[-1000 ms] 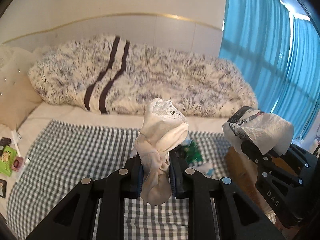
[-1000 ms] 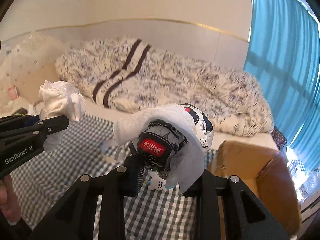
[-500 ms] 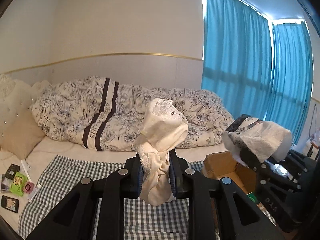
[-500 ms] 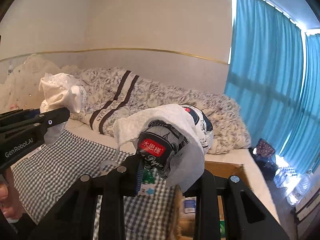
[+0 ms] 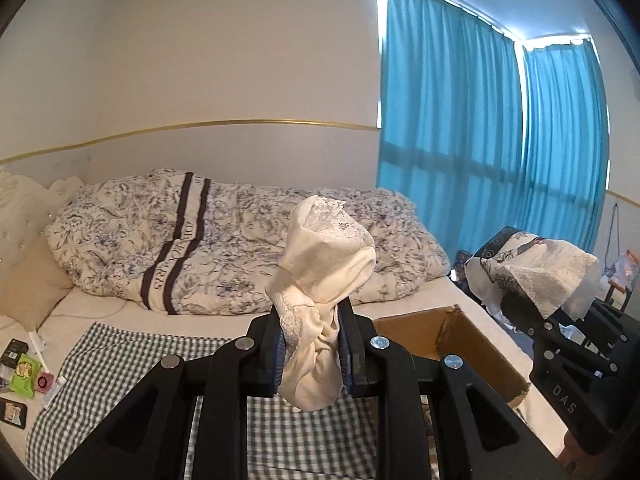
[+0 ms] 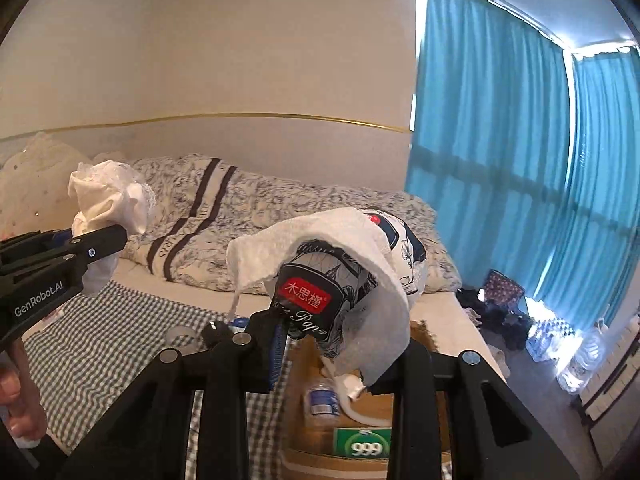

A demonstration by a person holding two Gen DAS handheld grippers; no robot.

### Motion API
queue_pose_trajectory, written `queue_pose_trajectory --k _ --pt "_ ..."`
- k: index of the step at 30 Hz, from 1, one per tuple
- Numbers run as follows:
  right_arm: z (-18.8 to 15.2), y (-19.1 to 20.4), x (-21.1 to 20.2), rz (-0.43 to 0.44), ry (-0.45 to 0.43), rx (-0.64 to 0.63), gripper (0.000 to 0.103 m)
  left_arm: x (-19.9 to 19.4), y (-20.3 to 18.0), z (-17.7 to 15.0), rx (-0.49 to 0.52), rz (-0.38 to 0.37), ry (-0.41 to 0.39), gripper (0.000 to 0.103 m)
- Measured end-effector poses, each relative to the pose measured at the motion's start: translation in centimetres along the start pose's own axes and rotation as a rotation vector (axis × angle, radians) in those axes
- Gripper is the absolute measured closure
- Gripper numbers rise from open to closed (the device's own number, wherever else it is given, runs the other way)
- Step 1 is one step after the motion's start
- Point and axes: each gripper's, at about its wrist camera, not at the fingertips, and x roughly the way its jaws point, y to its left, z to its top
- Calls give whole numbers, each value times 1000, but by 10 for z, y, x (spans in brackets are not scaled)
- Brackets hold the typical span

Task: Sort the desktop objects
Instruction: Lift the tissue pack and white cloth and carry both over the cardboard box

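here, at the bottom centre of the left wrist view, the left gripper [image 5: 311, 350] is clenched on a cream lace cloth [image 5: 324, 276] that stands up between its jaws. at the right edge the right gripper [image 5: 532, 312] grasps a tissue pack [image 5: 528, 268] with a white sheet hanging loose. below it sits an open cardboard box [image 5: 472, 344] beside the checked blanket [image 5: 132, 356]. farther back lie the flowered duvet [image 5: 224, 236] and blue curtains [image 5: 480, 140]

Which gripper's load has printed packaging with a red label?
The right gripper: its tissue pack carries a red label under loose white tissue. The left gripper holds a plain cream lace cloth.
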Motion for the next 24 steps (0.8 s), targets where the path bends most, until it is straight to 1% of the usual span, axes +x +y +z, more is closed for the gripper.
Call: queue_pose_trajectory --k 8,16,24 --pt "-8 -38 -1 -52 22 29 74 14 -30 -2 10 -41 14 81" --pt "-24 -72 14 -69 81 55 73 33 -58 -8 32 -73 45 81" --pt "-46 -81 36 -57 161 69 71 65 -78 -18 44 -94 94 81"
